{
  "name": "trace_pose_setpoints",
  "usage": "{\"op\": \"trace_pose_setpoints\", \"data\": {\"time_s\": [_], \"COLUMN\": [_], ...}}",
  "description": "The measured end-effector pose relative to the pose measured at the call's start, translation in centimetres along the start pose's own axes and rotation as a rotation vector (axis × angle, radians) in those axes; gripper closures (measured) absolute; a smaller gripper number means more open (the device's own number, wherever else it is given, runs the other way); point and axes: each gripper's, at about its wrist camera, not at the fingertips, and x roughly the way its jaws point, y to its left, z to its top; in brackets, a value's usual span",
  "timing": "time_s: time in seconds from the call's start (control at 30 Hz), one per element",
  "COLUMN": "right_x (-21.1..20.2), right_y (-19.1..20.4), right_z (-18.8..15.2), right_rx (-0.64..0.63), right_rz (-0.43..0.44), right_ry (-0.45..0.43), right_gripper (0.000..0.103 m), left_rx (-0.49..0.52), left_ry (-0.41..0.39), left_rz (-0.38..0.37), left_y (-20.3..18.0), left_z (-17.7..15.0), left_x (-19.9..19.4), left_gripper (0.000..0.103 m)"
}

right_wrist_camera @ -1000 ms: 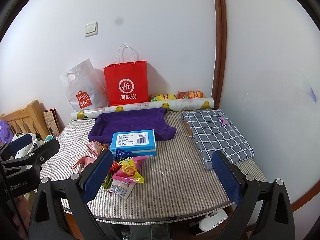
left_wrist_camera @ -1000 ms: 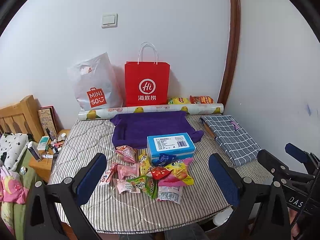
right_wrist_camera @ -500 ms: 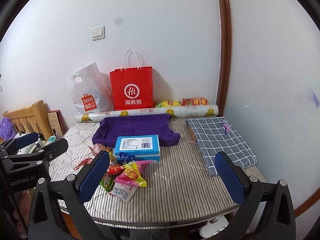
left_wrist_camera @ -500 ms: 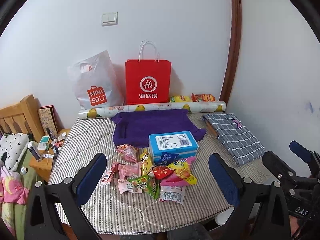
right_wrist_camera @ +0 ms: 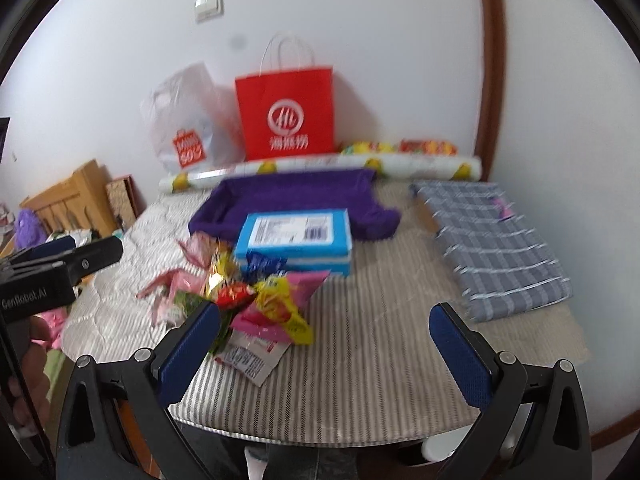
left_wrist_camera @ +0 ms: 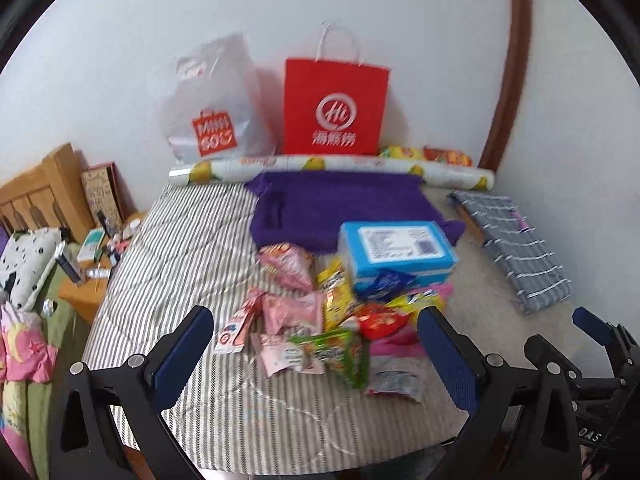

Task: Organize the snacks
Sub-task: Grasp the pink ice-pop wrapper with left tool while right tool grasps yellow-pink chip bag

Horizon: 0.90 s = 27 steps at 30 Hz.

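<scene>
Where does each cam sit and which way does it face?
Left wrist: on the left gripper, angled down at the snack pile; own open fingers, right gripper at the right edge.
Right wrist: on the right gripper, facing the striped table; own open fingers, left gripper at the left.
Shared: blue box, red bag.
</scene>
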Motion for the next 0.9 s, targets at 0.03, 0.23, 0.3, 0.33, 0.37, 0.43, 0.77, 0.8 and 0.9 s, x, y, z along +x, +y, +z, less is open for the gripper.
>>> {"op": "trace_pose_setpoints", "data": {"time_s": [0.03,0.23,0.3,0.33,0.37,0.43,0.77,0.8,0.9], "right_x": [1.1,6.6,8.0,8.9,9.6,10.9,15.4,15.8,17.0], "right_y": [0.1,0.5,0.9,1.3,1.6,2.3,3.8,3.8,3.9], "right_z": [-0.3,-1.1,-1.1,-1.1,-1.1,-1.1,-1.1,-1.1,-1.0], "right_rx": [0.004,0.048,0.043,0.033,0.021,-0.004,-0.037,-0.028,-0.012], "right_rz": [-0.010,-0.013,0.002,0.005,0.006,0.005,0.048,0.061,0.079], "right_ry": [0.020,0.107,0.122,0.131,0.137,0.148,0.217,0.229,0.250], "right_gripper": [0.000,0.006,0.007,0.008,0.009,0.014,0.014,0.014,0.014], "left_rx": [-0.012,-0.046,-0.068,-0.078,-0.086,-0.104,-0.166,-0.160,-0.145], "left_ry": [0.007,0.072,0.089,0.095,0.105,0.118,0.127,0.128,0.147], "left_rz": [0.006,0.039,0.046,0.051,0.056,0.061,-0.007,-0.012,-0.020], "left_y": [0.6,3.3,4.1,4.7,5.3,6.4,8.7,8.6,8.1], "left_z": [-0.2,-1.8,-2.2,-2.4,-2.6,-2.9,-2.9,-3.0,-3.0], "left_x": [0.7,4.2,5.2,5.6,5.9,6.5,8.7,8.9,9.9], "left_gripper": [0.001,0.002,0.002,0.002,0.002,0.002,0.002,0.002,0.002]}}
